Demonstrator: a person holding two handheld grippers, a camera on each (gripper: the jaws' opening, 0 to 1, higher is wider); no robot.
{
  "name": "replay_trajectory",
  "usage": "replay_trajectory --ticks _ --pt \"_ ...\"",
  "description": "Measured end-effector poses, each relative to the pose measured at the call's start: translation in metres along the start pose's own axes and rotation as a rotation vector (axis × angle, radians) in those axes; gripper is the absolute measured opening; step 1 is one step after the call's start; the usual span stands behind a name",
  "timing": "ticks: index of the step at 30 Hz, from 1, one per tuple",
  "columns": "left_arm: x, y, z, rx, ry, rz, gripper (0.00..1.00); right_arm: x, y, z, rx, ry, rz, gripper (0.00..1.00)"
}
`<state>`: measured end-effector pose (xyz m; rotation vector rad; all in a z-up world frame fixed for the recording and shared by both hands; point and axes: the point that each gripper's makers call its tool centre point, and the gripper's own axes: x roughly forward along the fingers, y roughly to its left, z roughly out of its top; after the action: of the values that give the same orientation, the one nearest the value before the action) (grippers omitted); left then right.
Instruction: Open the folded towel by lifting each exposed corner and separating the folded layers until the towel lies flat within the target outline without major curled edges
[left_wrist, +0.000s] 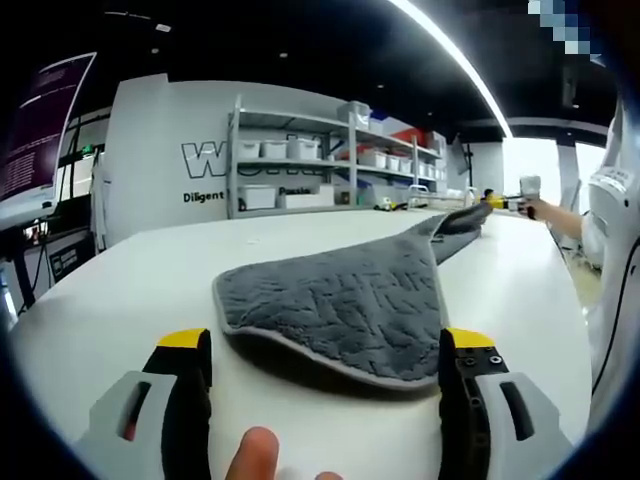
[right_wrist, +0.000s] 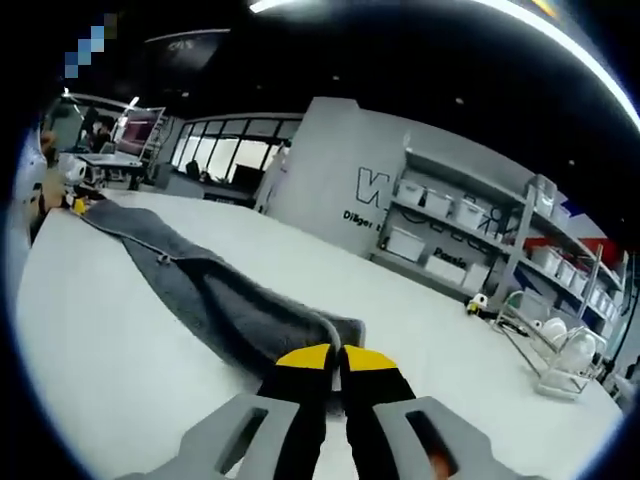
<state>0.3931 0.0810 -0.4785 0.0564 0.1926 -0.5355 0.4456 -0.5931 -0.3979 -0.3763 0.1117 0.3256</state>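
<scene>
A grey towel (left_wrist: 350, 300) with a quilted leaf-like pattern and a paler stitched hem lies across the middle of the white table (left_wrist: 130, 290) in the left gripper view. Its broad rounded end sits low in the frame, lifted a little off the surface with shadow beneath, and it narrows into a bunched tail toward the upper right. There the other gripper (left_wrist: 510, 202), yellow-tipped, meets the towel's far end.

The left gripper (left_wrist: 325, 375) has its jaws spread wide, one on either side of the towel's near edge, holding nothing; a fingertip (left_wrist: 252, 455) shows at the bottom edge.

In the right gripper view the towel (right_wrist: 200, 290) runs as a long rumpled strip from the upper left down to the centre. The right gripper (right_wrist: 335, 357) is pressed together on the towel's end.

Large letters on the back wall (left_wrist: 160, 160) begin with "W", partly hidden by shelving (left_wrist: 320, 165) carrying white bins; below them reads "Diligent".
</scene>
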Motion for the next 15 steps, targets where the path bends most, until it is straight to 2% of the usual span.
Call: replay_trajectory --ticks 4,8,15 --pt "0.000 0.000 0.000 -0.001 0.001 0.001 0.93 -0.010 0.001 -0.005 0.008 0.007 -0.011 0.00" --pt "0.000 0.001 -0.001 -0.003 0.003 0.003 0.93 -0.017 0.003 -0.016 0.016 0.052 -0.007 0.00" --pt "0.000 0.001 -0.001 -0.004 0.003 0.001 0.93 -0.023 0.004 -0.027 0.026 0.078 -0.005 0.00"
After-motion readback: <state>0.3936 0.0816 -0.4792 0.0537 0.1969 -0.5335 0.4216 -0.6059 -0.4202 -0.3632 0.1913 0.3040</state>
